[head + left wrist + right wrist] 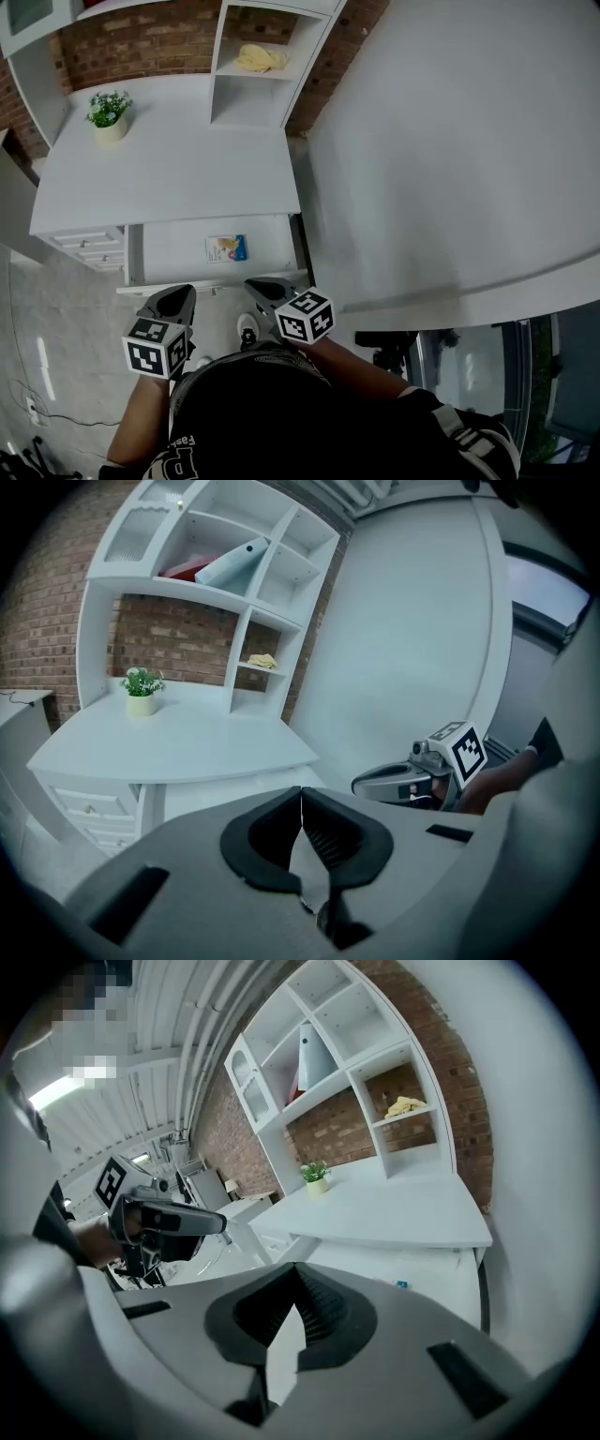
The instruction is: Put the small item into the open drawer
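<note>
Fingers of right gripper meet; small item lies crosswise in drawer.

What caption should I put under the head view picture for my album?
Left gripper and right gripper, both shut and empty, near the open drawer holding a small packet.

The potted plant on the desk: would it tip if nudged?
Probably light: the potted plant looks small on the desk. Nudged at its leafy top it might tip; pushed low on the smooth top, it likely slides.
</note>
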`<state>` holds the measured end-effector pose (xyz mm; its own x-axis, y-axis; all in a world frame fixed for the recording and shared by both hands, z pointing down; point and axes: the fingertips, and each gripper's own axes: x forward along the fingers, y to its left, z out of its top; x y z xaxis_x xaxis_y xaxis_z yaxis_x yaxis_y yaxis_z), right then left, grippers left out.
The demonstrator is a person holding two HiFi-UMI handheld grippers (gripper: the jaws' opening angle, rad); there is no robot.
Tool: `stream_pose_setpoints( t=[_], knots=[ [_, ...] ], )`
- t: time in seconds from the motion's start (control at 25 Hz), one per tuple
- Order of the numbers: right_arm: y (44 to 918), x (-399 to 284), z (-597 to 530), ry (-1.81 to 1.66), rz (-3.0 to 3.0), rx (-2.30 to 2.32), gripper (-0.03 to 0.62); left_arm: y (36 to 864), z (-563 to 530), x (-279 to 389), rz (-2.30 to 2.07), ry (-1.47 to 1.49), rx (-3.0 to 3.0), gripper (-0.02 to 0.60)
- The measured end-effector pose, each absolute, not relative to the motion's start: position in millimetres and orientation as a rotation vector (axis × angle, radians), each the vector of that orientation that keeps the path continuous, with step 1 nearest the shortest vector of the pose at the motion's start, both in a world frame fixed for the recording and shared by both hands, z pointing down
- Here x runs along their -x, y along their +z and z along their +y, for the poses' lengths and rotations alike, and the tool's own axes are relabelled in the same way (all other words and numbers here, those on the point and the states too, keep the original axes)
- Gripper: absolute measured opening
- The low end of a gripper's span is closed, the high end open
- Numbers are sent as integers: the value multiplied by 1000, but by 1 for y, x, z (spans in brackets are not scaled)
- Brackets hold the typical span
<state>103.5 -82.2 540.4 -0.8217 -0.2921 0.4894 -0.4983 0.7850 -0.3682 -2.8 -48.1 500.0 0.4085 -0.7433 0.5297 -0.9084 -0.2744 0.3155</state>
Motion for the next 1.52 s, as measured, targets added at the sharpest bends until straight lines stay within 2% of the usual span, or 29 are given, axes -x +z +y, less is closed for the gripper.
stream_pose_setpoints(
  t=[0.2,0.56,1.0,1.52],
  knots=[
    [526,-93,-42,706,-2603,-706,5,493,-12,19,-1380,387,-2164,18],
    [519,-100,19,663,-2581,-821,3,493,39,11,-1238,365,-2254,18],
    [505,-132,19,621,-2588,-820,3,487,40,-5,-1291,307,-2180,18],
    [512,-177,20,641,-2581,-705,3,489,34,-61,-1316,352,-2164,18]
  ],
)
